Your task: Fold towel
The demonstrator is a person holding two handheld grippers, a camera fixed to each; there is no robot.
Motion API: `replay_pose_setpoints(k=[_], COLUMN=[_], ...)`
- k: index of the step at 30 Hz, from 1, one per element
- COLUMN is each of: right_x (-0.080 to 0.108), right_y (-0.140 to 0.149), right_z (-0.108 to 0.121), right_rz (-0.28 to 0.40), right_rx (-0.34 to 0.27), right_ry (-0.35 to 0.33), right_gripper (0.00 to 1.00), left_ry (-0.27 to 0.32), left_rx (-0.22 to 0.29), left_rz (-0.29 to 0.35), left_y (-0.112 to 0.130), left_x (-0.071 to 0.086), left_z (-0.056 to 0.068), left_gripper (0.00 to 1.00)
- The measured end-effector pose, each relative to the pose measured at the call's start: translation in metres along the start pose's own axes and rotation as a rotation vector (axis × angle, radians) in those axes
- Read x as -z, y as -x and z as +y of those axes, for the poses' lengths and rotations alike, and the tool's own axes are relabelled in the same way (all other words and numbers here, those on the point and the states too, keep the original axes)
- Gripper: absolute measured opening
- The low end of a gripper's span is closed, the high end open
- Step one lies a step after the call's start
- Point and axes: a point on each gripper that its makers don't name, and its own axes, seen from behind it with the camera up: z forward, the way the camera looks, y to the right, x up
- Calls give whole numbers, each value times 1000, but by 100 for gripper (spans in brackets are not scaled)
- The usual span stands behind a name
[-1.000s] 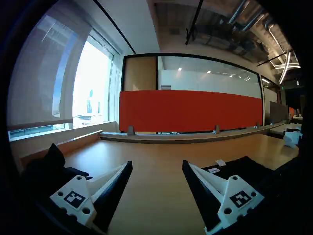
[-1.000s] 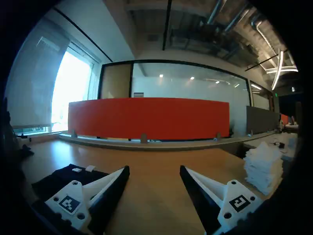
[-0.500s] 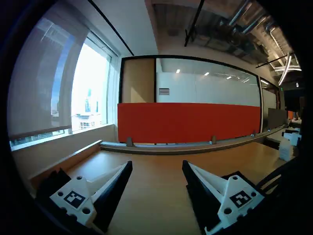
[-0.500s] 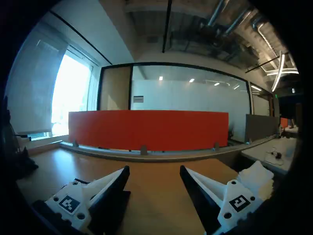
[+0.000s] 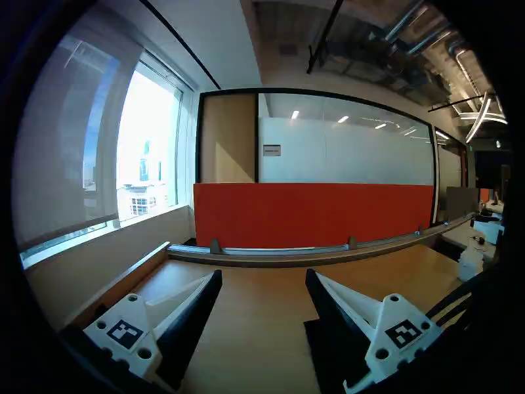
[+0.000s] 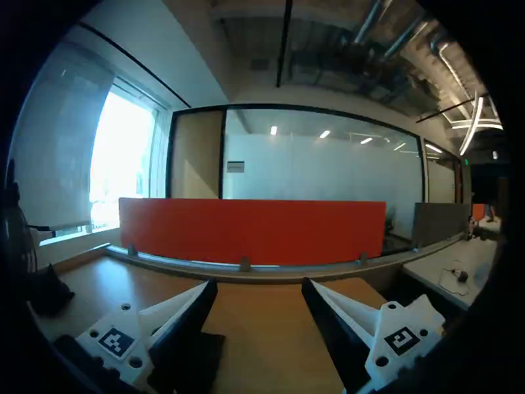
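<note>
Left gripper (image 5: 262, 272) level and looking across the wooden table (image 5: 262, 328). My jaws stand wide apart, bare tabletop showing in the gap and nothing between the fingers (image 5: 387, 328). A dark towel (image 5: 314, 348) lies flat on the table, its edge showing just inside and under the finger on the view's right. An orange divider panel (image 5: 308, 213) stands upright along the table's far edge. Behind it is a glass wall (image 5: 341, 151). Bright window (image 5: 147, 177) to the view's left. Small white stack (image 5: 470, 262) at far right, too small to identify.
</note>
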Motion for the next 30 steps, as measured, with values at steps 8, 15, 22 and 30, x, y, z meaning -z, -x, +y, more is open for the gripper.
replay_pose_setpoints(k=[8, 15, 22, 30], right_x=[-1, -1, 1, 5], right_y=[-13, -17, -22, 2], right_z=[-13, -24, -32, -50], right_rz=[-22, -33, -49, -147], right_rx=[14, 19, 23, 76], right_ry=[-32, -62, -91, -187], right_gripper=[100, 100, 100, 100], left_ry=[12, 29, 64, 167], left_rx=[-3, -10, -30, -76], left_rz=[-30, -48, -75, -138], left_y=[-7, -7, -1, 13], left_x=[5, 3, 3, 6], left_z=[-1, -1, 5, 28], left_gripper=[94, 94, 94, 94])
